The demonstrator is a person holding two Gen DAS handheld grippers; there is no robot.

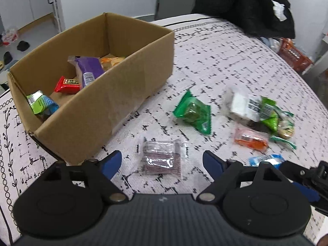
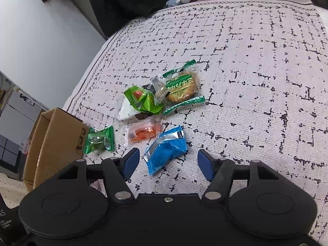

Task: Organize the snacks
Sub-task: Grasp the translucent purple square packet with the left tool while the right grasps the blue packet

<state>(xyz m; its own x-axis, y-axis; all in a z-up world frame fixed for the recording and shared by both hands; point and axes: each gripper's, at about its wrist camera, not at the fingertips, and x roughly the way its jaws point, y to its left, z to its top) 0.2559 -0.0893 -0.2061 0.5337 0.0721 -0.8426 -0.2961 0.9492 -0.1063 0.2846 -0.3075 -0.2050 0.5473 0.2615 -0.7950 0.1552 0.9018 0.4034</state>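
A cardboard box (image 1: 114, 100) stands at the left of the table with several snack packets inside, among them a purple one (image 1: 88, 70) and a red one (image 1: 67, 85). My left gripper (image 1: 162, 163) is open just above a clear packet of brown wafers (image 1: 162, 157) lying in front of the box. My right gripper (image 2: 168, 164) is open with a blue packet (image 2: 167, 148) lying between its fingertips on the cloth. Loose on the table lie a dark green packet (image 1: 192, 112), an orange packet (image 2: 143, 132), a white packet (image 1: 239, 104), a light green packet (image 2: 142, 99) and a biscuit packet (image 2: 182, 87).
The table wears a white cloth with black dashes (image 2: 256, 71). An orange basket (image 1: 293, 55) and a dark garment (image 1: 246, 6) lie beyond the far edge. The right gripper's body (image 1: 307, 178) shows at the lower right of the left wrist view. Bare cloth lies right of the snacks.
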